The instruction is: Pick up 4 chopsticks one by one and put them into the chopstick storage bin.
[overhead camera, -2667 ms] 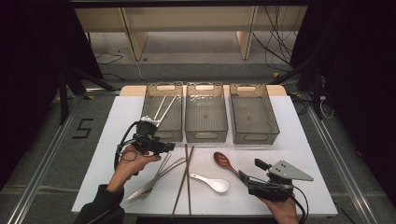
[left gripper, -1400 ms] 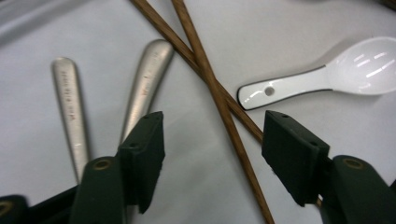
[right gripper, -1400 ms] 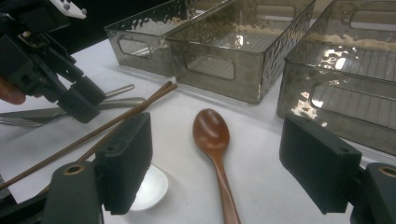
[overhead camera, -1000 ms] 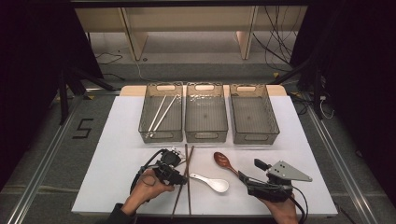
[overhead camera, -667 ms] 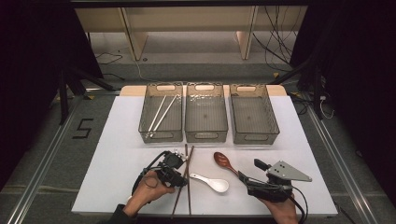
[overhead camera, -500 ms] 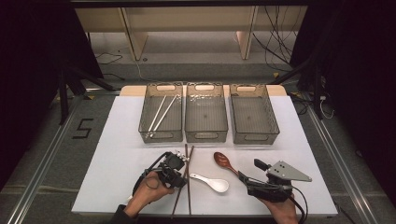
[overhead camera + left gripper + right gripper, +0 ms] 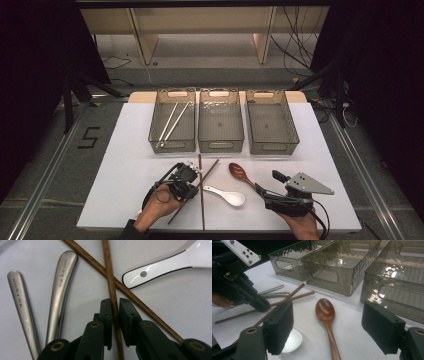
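Two wooden chopsticks lie crossed near the table's front edge. My left gripper (image 7: 191,187) is shut on the slanted chopstick (image 7: 210,170); in the left gripper view that chopstick (image 7: 110,277) runs straight out between the jaws, across the other chopstick (image 7: 130,293). A white ceramic spoon (image 7: 227,195) lies just right of them, with a brown wooden spoon (image 7: 240,173) beyond it. My right gripper (image 7: 266,182) rests at the front right, open and holding nothing. In its own view the right gripper (image 7: 330,327) frames the brown spoon (image 7: 325,312).
Three grey bins stand in a row at the back: the left bin (image 7: 155,122) holds two metal chopsticks (image 7: 172,120), while the middle bin (image 7: 220,142) and right bin (image 7: 295,130) look bare. Two metal handles (image 7: 62,287) lie beside the left gripper.
My left gripper came from the left bin down to the front of the table and closed on the slanted chopstick. The right gripper has stayed put.
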{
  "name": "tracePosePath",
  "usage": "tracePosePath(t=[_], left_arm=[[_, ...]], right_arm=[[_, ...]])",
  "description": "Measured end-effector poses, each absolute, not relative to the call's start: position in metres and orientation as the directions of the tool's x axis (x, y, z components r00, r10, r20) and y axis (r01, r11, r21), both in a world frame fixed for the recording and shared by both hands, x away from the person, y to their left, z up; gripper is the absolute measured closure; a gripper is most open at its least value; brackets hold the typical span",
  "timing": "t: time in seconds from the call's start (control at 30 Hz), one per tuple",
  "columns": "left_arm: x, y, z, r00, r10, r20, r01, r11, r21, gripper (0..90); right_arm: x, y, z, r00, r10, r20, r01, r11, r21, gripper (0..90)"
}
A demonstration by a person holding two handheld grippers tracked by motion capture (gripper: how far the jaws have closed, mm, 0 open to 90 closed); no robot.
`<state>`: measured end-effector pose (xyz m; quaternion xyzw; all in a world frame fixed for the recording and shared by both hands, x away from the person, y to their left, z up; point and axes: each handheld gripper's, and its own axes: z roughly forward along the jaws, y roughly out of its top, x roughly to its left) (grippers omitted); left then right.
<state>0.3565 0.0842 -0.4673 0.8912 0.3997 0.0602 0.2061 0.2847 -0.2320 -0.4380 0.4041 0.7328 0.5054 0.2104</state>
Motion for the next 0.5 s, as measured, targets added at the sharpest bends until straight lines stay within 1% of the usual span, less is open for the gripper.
tracePosePath(t=[0.2,0.5], left_arm=[[0.3574,0.0858,-0.4674,0.673,0.737,-0.068,0.689,-0.591,0.418,83.6],[0.3594,0.0889,-0.4653,0.676,0.730,-0.096,0.691,-0.583,0.427,84.3]], right_arm=[[0.2848,-0.2318,-0.4382,-0.586,0.804,0.100,0.379,0.163,0.911,26.4],[0.2847,-0.2323,-0.4379,-0.585,0.804,0.101,0.380,0.162,0.911,26.4]])
